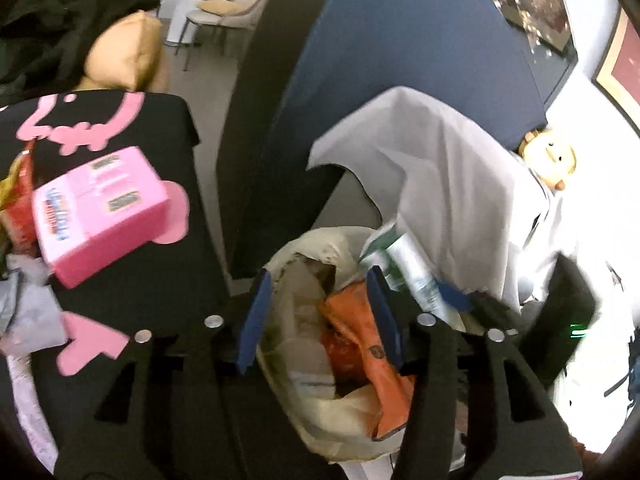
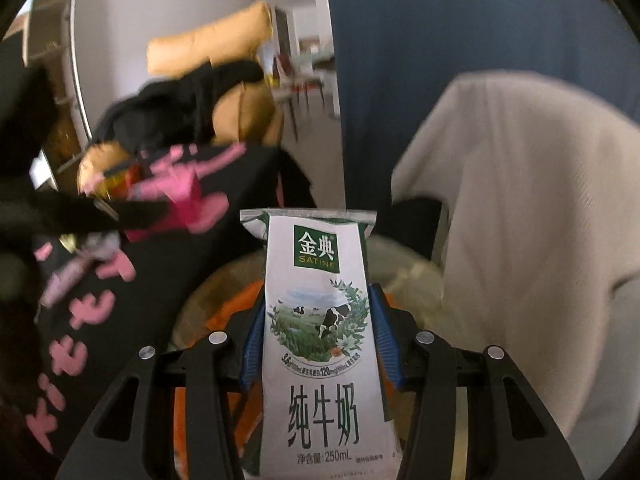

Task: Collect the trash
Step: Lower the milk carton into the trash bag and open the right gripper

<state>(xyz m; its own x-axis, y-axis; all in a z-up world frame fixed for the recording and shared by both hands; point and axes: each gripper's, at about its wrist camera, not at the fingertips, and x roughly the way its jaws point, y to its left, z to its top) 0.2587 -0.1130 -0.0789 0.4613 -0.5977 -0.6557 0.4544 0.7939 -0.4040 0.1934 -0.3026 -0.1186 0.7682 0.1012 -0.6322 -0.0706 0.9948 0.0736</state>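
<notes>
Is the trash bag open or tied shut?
Open. In the left wrist view the bag gapes, with an orange wrapper and paper inside. The right tool grips a milk carton above it.

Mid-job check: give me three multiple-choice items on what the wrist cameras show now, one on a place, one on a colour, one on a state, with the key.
1. Where does the pink cardboard box lie?
A. inside the trash bag
B. on the black cloth with pink shapes
C. in the left gripper

2. What colour is the flat wrapper in the beige plastic trash bag?
A. orange
B. purple
C. yellow

3. What is the state of the right gripper?
A. open and empty
B. shut on a pink box
C. shut on the white and green milk carton

Key: 1 B, the box rests on the cloth, left of the bag. 2 A, the wrapper shows orange between the open fingers of the left gripper. 3 C, both blue pads press the carton's sides above the bag.
</notes>
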